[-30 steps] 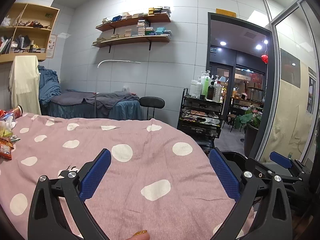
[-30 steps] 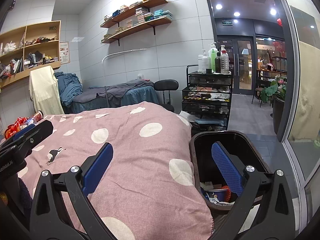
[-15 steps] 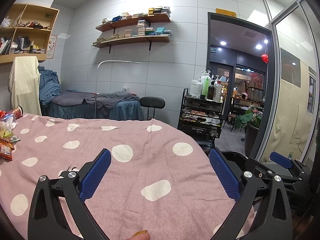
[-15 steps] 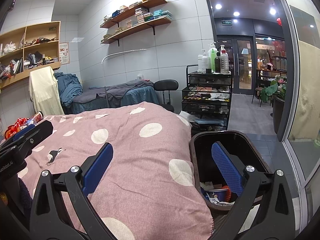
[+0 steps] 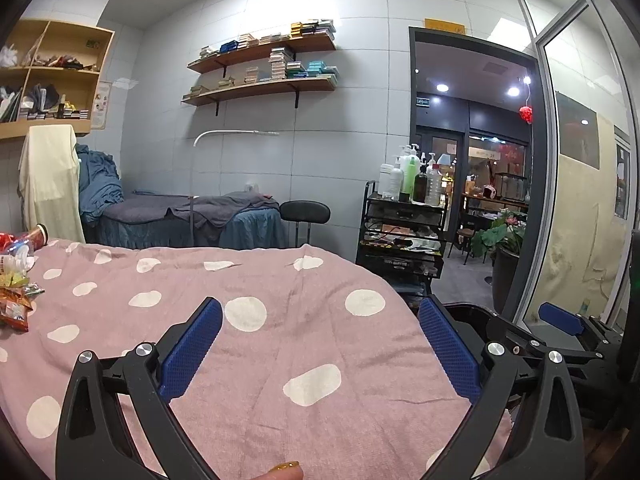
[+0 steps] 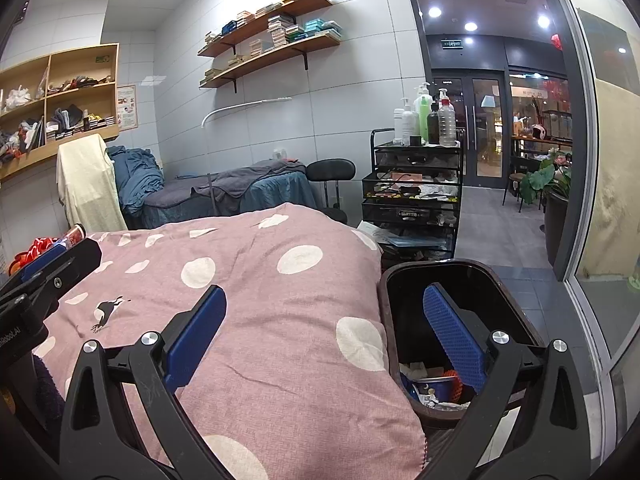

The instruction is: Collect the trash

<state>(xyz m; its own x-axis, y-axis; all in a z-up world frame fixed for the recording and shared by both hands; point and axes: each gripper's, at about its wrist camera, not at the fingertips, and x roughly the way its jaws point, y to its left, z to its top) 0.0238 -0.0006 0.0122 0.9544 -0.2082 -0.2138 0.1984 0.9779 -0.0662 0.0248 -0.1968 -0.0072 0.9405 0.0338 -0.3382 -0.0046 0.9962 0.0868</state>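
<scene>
Both the left gripper [image 5: 320,344] and right gripper [image 6: 324,332] gape empty; the wrappers [image 5: 14,300] look light, crinkly, best pinched at an edge

Both wrist cameras sit low and close over the polka-dot blanket [image 5: 304,320], facing 12 o'clock; both share the wall shelves [image 6: 276,46].

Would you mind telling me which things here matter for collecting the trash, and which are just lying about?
For the job:
- snack wrappers
- trash bin
- left gripper, open
- right gripper, open

Lying about:
- polka-dot blanket
- trolley of bottles
- black stool
- wall shelves
</scene>
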